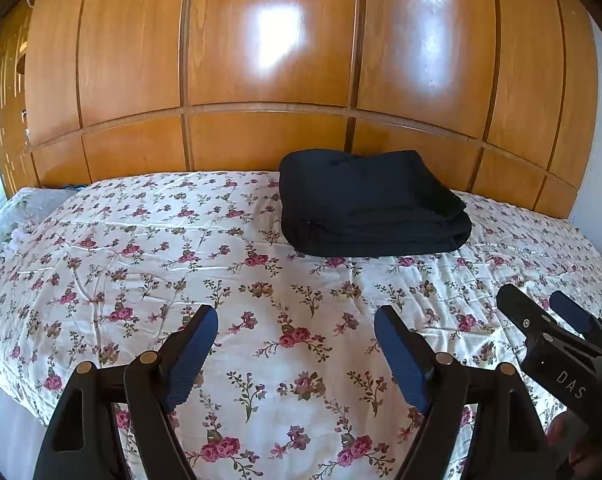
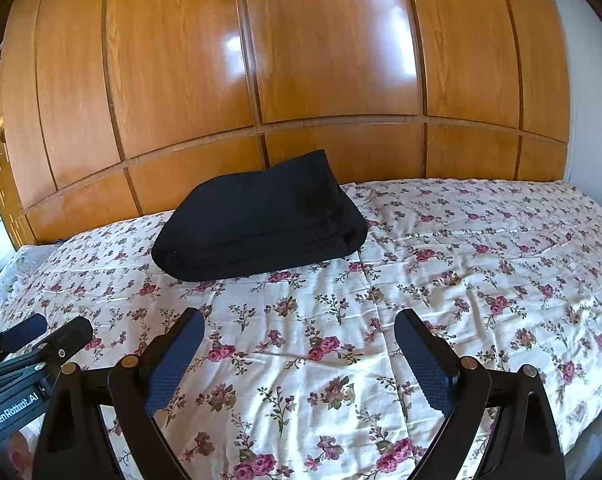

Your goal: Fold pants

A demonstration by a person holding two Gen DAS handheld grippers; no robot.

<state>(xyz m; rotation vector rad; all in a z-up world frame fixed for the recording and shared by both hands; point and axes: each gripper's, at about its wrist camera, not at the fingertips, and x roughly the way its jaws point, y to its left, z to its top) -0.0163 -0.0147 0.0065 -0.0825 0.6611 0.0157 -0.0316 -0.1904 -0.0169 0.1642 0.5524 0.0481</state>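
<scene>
Your left gripper (image 1: 296, 330) and right gripper (image 2: 299, 332) hover nearest, jaws apart, holding nothing. The black fabric pants (image 1: 371, 204) lie folded far across the floral white bedspread (image 1: 141, 264), touching the wooden headboard (image 1: 261, 60). Judged done; withdraw without snagging.

Daylight fills both views, bright and even. White glare patches sit on the glossy wooden wardrobe doors (image 1: 285, 40). Fisheye distortion bows the panels and darkens the corners. The floral bedspread (image 2: 341, 352) stays sharp, with soft shadows.
</scene>
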